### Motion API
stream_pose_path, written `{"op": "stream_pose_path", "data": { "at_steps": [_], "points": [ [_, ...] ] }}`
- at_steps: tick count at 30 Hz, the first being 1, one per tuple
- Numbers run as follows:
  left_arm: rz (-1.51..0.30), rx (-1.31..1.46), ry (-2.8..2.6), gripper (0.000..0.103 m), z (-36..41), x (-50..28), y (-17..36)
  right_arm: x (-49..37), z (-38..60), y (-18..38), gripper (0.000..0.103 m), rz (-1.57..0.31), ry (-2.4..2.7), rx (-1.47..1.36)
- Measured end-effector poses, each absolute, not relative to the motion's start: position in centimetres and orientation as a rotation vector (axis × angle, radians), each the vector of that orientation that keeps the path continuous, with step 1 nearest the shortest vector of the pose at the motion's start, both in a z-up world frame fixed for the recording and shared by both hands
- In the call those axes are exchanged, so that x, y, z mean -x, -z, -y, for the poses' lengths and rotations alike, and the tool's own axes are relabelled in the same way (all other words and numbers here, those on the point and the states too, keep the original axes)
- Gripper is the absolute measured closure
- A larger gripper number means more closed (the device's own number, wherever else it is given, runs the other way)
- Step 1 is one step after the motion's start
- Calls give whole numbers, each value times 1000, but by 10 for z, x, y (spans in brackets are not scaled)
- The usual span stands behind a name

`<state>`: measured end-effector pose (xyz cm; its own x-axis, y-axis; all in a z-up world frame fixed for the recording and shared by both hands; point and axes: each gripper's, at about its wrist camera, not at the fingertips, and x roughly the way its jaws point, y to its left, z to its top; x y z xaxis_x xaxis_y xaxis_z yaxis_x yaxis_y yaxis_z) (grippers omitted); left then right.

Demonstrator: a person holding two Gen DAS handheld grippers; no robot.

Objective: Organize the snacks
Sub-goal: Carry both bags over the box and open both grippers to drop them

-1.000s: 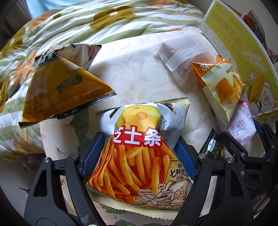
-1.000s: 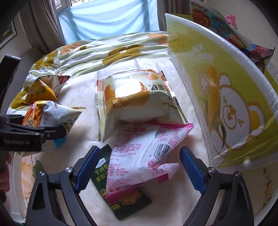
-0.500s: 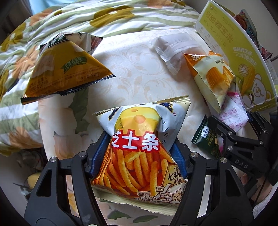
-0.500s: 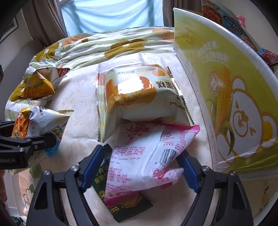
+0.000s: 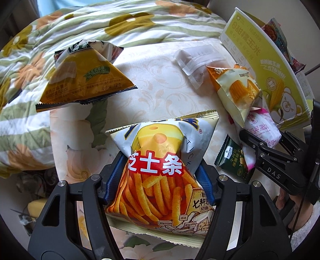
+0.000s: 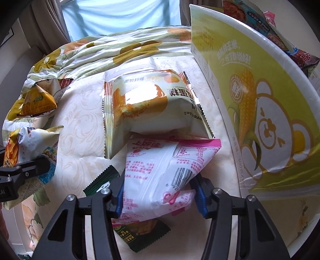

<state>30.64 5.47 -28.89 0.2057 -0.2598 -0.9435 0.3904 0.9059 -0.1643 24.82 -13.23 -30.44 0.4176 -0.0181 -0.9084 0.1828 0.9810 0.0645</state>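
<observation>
While the left wrist view fills its lower centre with the left gripper (image 5: pixel 160 180), both jaws pinch a cheese stick bag (image 5: pixel 160 170) lying on the cream tablecloth (image 5: pixel 160 90). A yellow triangular bag (image 5: pixel 80 80) sits at upper left. At upper right, the corn box (image 5: pixel 270 70) holds snack packets (image 5: pixel 278 36) behind its rim.

Low in the right wrist view, the right gripper (image 6: pixel 160 192) squeezes a pink and white bag (image 6: pixel 160 170), which overlaps a dark green packet (image 6: pixel 144 234) and lies beside the corn box.

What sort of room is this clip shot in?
Probably a bedroom at home: a floral quilt lies rumpled behind the cream patterned surface holding the snack bags, and curtains frame a bright window.
</observation>
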Motion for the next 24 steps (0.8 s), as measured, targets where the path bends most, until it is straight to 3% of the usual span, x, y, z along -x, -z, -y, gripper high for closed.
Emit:
{"op": "stream_pose_path", "data": {
  "at_steps": [11,24],
  "points": [
    [-1223,-108,481,40,-68,-290,254,-218,130,272,53,-1099,147,-201],
    [-1015,-49,524,40,-58,-274,149,-175,142,159,53,-913,133,-209]
  ]
}}
